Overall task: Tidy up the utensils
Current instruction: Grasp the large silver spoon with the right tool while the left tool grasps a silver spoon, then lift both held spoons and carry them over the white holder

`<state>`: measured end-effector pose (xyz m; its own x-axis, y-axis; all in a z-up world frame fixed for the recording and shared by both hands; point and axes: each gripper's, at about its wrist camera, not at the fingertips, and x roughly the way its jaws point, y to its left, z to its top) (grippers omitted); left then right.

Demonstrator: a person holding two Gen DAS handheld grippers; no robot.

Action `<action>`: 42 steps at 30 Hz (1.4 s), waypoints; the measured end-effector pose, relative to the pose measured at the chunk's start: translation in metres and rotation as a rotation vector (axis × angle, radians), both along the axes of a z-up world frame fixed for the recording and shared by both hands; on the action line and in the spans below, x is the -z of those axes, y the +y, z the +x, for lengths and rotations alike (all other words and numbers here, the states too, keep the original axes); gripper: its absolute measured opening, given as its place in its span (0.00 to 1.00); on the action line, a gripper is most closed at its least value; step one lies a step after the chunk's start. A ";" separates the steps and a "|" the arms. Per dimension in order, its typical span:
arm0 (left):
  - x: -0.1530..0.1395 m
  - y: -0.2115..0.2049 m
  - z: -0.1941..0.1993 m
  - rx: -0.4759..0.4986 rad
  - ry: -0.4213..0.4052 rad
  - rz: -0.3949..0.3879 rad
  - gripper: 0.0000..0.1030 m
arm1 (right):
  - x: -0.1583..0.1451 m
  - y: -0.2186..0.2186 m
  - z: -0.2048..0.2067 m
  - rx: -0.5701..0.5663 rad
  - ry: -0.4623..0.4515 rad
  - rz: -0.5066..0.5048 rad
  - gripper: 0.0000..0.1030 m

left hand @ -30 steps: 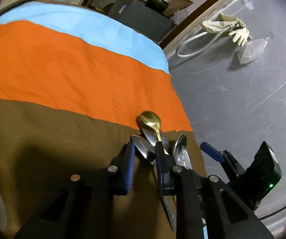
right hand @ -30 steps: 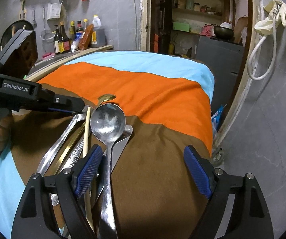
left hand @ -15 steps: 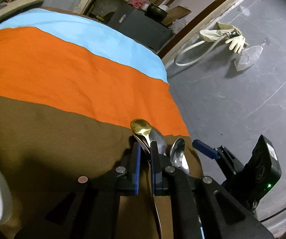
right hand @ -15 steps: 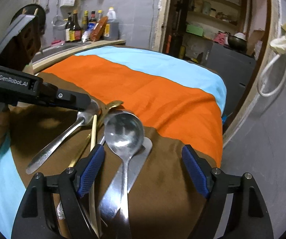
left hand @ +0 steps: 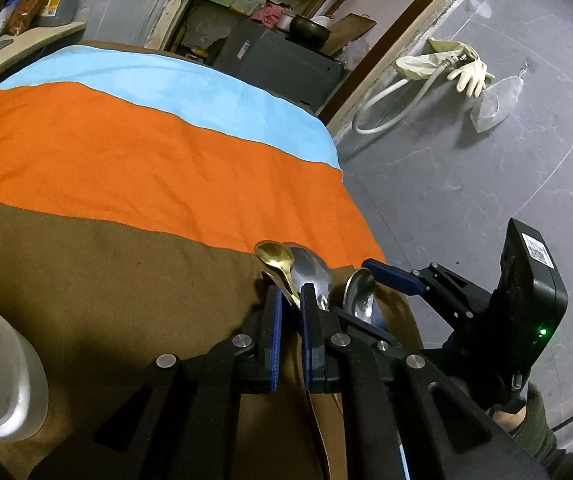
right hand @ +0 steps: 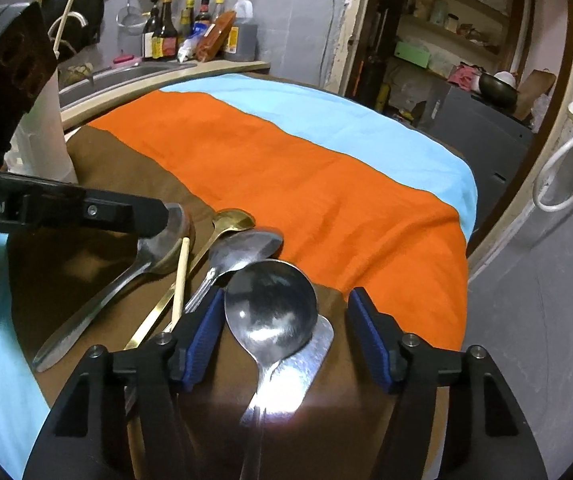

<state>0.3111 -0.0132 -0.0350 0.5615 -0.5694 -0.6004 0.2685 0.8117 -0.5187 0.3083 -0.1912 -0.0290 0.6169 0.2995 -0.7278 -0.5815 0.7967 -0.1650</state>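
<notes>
Left gripper (left hand: pixel 291 300) pinches a thin spoon (right hand: pixel 158 246) by its bowl, right gripper (right hand: pixel 286 328), jaws just closing, straddles ladle (right hand: pixel 271 306) untouched; steel is light, stiff, slippery, so grip the neck.

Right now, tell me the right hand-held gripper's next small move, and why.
Probably finish closing on the round steel spoon. The right hand-held gripper straddles its bowl, and its jaws have just been closing, yet one pad stands clear of the rim. The left hand-held gripper is shut on another spoon, so it is busy.
</notes>
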 end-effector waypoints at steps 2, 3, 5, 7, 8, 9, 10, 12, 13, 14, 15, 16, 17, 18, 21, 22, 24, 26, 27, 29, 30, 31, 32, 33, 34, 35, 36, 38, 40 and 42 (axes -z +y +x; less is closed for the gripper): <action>-0.003 -0.003 0.000 0.000 -0.008 0.008 0.06 | 0.001 0.004 -0.002 -0.014 0.000 -0.010 0.39; -0.004 -0.003 0.000 0.001 -0.013 0.012 0.06 | 0.001 0.006 -0.005 -0.016 -0.009 -0.021 0.40; -0.006 -0.006 -0.004 0.003 -0.030 0.025 0.05 | 0.001 0.009 -0.009 -0.015 -0.038 -0.049 0.40; -0.008 -0.008 -0.007 0.004 -0.055 0.040 0.02 | 0.000 0.009 -0.012 -0.008 -0.054 -0.052 0.39; -0.010 -0.009 -0.009 0.004 -0.070 0.052 0.00 | -0.001 0.007 -0.014 0.001 -0.069 -0.047 0.39; -0.012 -0.010 -0.011 0.001 -0.086 0.063 0.00 | -0.004 0.005 -0.016 0.011 -0.089 -0.038 0.39; -0.014 -0.011 -0.014 -0.004 -0.103 0.069 0.00 | -0.008 0.003 -0.019 0.021 -0.113 -0.022 0.39; -0.016 -0.014 -0.016 -0.012 -0.123 0.077 0.00 | -0.014 -0.003 -0.028 0.037 -0.162 0.011 0.39; -0.016 -0.015 -0.018 -0.014 -0.133 0.081 0.00 | -0.018 -0.006 -0.032 0.045 -0.193 0.027 0.39; -0.017 -0.016 -0.020 -0.015 -0.141 0.084 0.00 | -0.021 -0.008 -0.036 0.050 -0.218 0.038 0.39; -0.017 -0.018 -0.022 -0.014 -0.148 0.085 0.00 | -0.025 -0.010 -0.042 0.058 -0.253 0.049 0.39; -0.018 -0.019 -0.024 -0.016 -0.161 0.086 0.00 | -0.028 -0.012 -0.046 0.065 -0.283 0.058 0.39; -0.018 -0.019 -0.027 -0.016 -0.174 0.088 0.00 | -0.029 -0.013 -0.050 0.068 -0.303 0.064 0.39; -0.019 -0.019 -0.030 -0.017 -0.188 0.090 0.00 | -0.032 -0.013 -0.054 0.073 -0.328 0.072 0.39; -0.025 -0.018 -0.043 -0.029 -0.255 0.090 0.00 | -0.040 -0.018 -0.065 0.083 -0.399 0.114 0.39; -0.027 -0.018 -0.047 -0.035 -0.280 0.090 0.00 | -0.043 -0.021 -0.068 0.089 -0.417 0.134 0.39; -0.031 -0.015 -0.054 -0.042 -0.322 0.082 0.00 | -0.049 -0.025 -0.073 0.099 -0.445 0.177 0.39; -0.034 -0.013 -0.059 -0.051 -0.350 0.073 0.00 | -0.055 -0.028 -0.078 0.108 -0.471 0.224 0.39; -0.036 -0.012 -0.061 -0.057 -0.361 0.067 0.00 | -0.058 -0.030 -0.081 0.112 -0.484 0.250 0.39; -0.041 -0.010 -0.065 -0.069 -0.388 0.049 0.00 | -0.066 -0.032 -0.086 0.115 -0.515 0.290 0.39; -0.044 -0.009 -0.068 -0.074 -0.402 0.048 0.00 | -0.070 -0.031 -0.087 0.113 -0.532 0.305 0.39; -0.047 -0.008 -0.070 -0.077 -0.419 0.042 0.00 | -0.074 -0.029 -0.090 0.110 -0.547 0.314 0.39; -0.050 -0.006 -0.072 -0.076 -0.436 0.032 0.00 | -0.078 -0.027 -0.092 0.104 -0.566 0.325 0.39; -0.054 -0.004 -0.076 -0.077 -0.458 0.024 0.00 | -0.082 -0.024 -0.094 0.098 -0.576 0.332 0.39; -0.058 -0.003 -0.080 -0.086 -0.481 0.033 0.00 | -0.087 -0.020 -0.095 0.088 -0.587 0.345 0.39; -0.062 -0.001 -0.084 -0.092 -0.501 0.042 0.00 | -0.090 -0.019 -0.097 0.081 -0.593 0.353 0.39; -0.066 0.000 -0.089 -0.095 -0.520 0.042 0.00 | -0.092 -0.016 -0.099 0.073 -0.599 0.359 0.39; -0.072 0.002 -0.094 -0.100 -0.543 0.044 0.00 | -0.099 -0.011 -0.102 0.057 -0.612 0.380 0.39; -0.078 0.006 -0.102 -0.110 -0.571 0.047 0.00 | -0.106 -0.006 -0.103 0.040 -0.617 0.403 0.39; -0.084 0.013 -0.109 -0.115 -0.591 0.038 0.00 | -0.111 -0.003 -0.105 0.026 -0.621 0.425 0.39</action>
<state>0.2019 -0.0006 0.0490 0.8627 -0.4699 -0.1869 0.4122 0.8675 -0.2786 0.2034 -0.1940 0.0820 0.8869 0.4569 -0.0685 -0.4620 0.8770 -0.1321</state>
